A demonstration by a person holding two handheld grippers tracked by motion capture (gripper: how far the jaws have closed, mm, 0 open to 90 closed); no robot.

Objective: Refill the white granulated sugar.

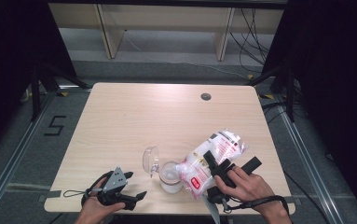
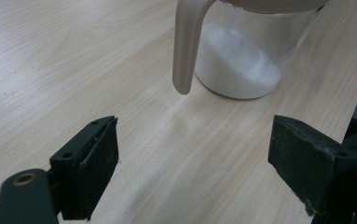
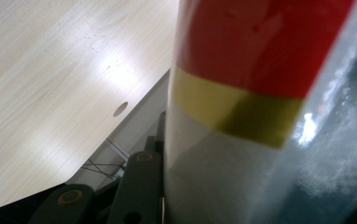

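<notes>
Your right gripper (image 1: 212, 164) has its fingers clamped on the bag (image 1: 212, 156), tilted w/ mouth over the jar (image 1: 170, 176) near the surface's front edge for pouring. Left gripper (image 1: 136, 184) fingers wide, empty, beside the jar.

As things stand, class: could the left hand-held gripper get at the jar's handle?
Probably yes. The left hand-held gripper is open and aimed at the jar, with bare table between its jaws and the handle. The tilted bag is on the jar's far side.
</notes>
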